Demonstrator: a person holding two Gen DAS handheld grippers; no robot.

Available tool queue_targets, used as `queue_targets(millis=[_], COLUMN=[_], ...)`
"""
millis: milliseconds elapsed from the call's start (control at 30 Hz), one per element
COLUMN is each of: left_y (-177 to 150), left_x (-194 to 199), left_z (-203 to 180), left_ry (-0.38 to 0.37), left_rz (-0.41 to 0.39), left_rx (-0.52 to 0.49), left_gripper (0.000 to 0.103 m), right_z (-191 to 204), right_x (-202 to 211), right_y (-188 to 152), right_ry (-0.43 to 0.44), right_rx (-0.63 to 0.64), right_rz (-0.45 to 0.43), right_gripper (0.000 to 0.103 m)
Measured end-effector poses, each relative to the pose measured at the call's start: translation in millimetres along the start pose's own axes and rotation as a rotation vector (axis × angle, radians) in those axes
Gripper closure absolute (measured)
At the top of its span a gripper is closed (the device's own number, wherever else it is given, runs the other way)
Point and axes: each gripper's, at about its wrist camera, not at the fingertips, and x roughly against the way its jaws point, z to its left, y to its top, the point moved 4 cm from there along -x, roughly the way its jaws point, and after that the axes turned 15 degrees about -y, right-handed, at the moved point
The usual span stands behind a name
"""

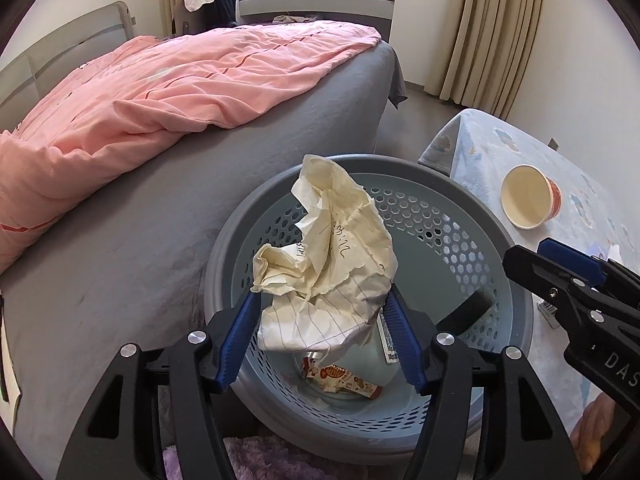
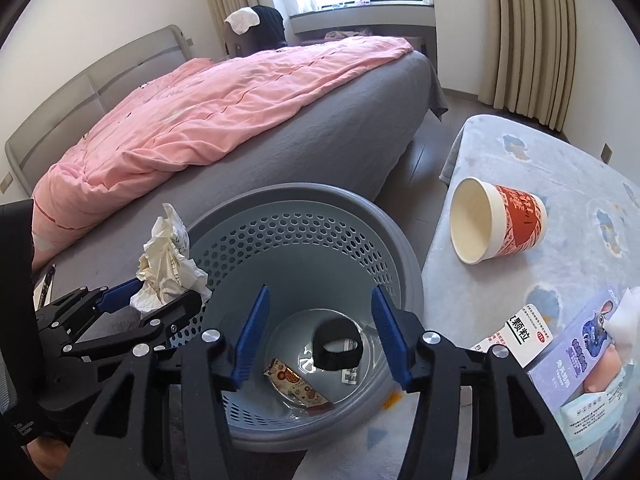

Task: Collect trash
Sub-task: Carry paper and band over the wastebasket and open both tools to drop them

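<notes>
A grey-blue perforated basket (image 1: 224, 248) (image 2: 304, 192) stands on the floor between the bed and a small table. My left gripper (image 1: 322, 292) (image 2: 166, 290) is shut on a crumpled sheet of lined paper (image 1: 332, 248) (image 2: 168, 256), held above the basket's left rim. My right gripper (image 2: 320, 292) (image 1: 532, 256) hangs open over the basket's mouth with nothing between its pads. Inside the basket lie a snack wrapper (image 2: 296, 384) (image 1: 344, 380) and a black looped band (image 2: 336, 346) (image 1: 466, 312). A paper cup (image 2: 496, 220) (image 1: 528, 200) lies tipped on the table.
The table has a light blue cloth (image 2: 560, 160) and carries a medicine box (image 2: 520, 332) and a mask package (image 2: 580, 360) at its near edge. A bed with a grey sheet (image 1: 160, 200) and pink quilt (image 1: 180, 80) fills the left. A purple rug (image 1: 260, 460) lies below the basket.
</notes>
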Motion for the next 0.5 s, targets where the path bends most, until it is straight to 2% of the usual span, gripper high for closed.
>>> queue_targets(millis=[200, 500], left_y=[-1.4, -2.7], left_x=[3.2, 7.5], left_z=[-1.7, 0.4], left_ry=[0.006, 0.014], left_rz=[0.003, 0.007], left_rx=[-0.005, -0.001], left_gripper=[0.036, 0.033], right_z=[0.5, -2.7], right_x=[0.1, 1.4], right_y=[-1.3, -5.1], right_ry=[-0.007, -0.011], right_rx=[0.005, -0.002], right_rz=[0.001, 0.005], right_gripper=[0.05, 0.05])
